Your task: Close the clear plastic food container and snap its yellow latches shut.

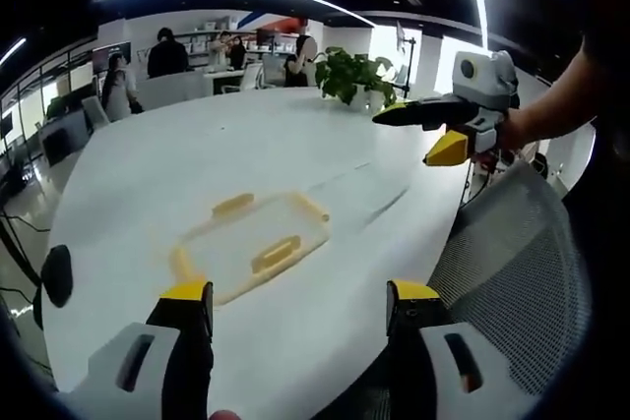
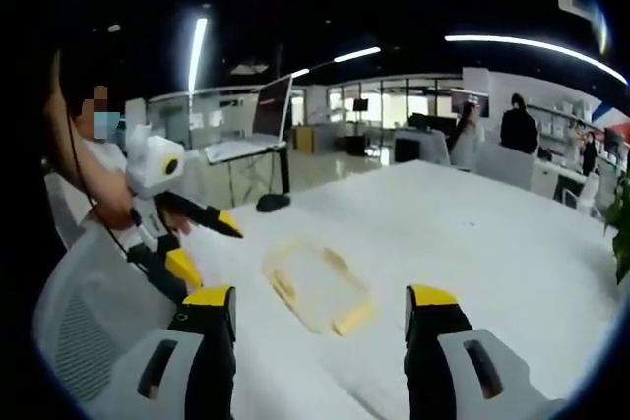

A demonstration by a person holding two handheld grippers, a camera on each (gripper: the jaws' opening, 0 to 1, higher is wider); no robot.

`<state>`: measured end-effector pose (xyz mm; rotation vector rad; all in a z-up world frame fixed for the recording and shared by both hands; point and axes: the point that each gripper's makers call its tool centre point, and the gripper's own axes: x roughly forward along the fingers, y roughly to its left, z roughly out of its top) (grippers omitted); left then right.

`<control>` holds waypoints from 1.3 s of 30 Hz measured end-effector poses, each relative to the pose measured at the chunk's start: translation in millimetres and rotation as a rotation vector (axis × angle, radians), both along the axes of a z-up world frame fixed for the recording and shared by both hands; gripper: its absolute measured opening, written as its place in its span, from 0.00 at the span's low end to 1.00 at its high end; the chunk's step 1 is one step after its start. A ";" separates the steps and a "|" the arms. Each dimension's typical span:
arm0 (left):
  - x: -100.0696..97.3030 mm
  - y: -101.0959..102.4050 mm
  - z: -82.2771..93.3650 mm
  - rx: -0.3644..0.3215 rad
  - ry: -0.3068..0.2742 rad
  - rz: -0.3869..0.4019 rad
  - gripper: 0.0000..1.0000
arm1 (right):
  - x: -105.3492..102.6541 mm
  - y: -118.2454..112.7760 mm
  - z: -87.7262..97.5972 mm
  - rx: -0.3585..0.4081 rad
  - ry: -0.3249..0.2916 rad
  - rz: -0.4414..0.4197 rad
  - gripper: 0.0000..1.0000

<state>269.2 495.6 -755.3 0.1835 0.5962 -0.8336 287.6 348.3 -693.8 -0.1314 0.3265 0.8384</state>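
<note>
The clear plastic food container lies flat on the white table, near the table's close edge and just ahead of the left gripper. Its lid is down, and its yellow latches show on the sides, one nearest the camera, one on the far long side and others at the ends; whether they are snapped down cannot be told. No brand, label or writing can be read on the container or anywhere else.

In the left gripper view the left gripper's jaws stand wide apart with nothing between them, clear of the container. A grey mesh chair back sits just beside the table edge to the right. Above it the right gripper comes in from the right, held in a hand, its yellow-tipped jaws spread and empty, hovering over the table well apart from the container.

In the right gripper view the right gripper likewise has its jaws wide apart and empty, with the container on the table between and beyond them. The left gripper shows at the left, gripped by a person's hand, jaws parted, beside the container and not touching it.

Farther off, a green potted plant stands on the far side of the table, and people sit at desks in the office beyond.
</note>
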 end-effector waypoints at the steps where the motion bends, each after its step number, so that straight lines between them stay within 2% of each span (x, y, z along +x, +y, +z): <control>1: 0.8 1.0 -0.8 0.002 0.000 0.000 0.71 | 0.3 0.7 -1.1 -0.004 0.001 0.002 0.69; 21: 15.1 15.0 -7.7 0.030 0.031 -0.032 0.71 | 10.1 7.6 -10.9 -0.052 0.015 0.032 0.68; 30: 21.9 20.5 -11.8 0.041 0.039 -0.039 0.72 | 14.6 10.8 -14.8 -0.082 0.001 0.045 0.69; 39: 29.5 24.4 -17.4 0.061 0.045 -0.060 0.72 | 16.4 13.9 -25.4 -0.123 0.017 0.070 0.67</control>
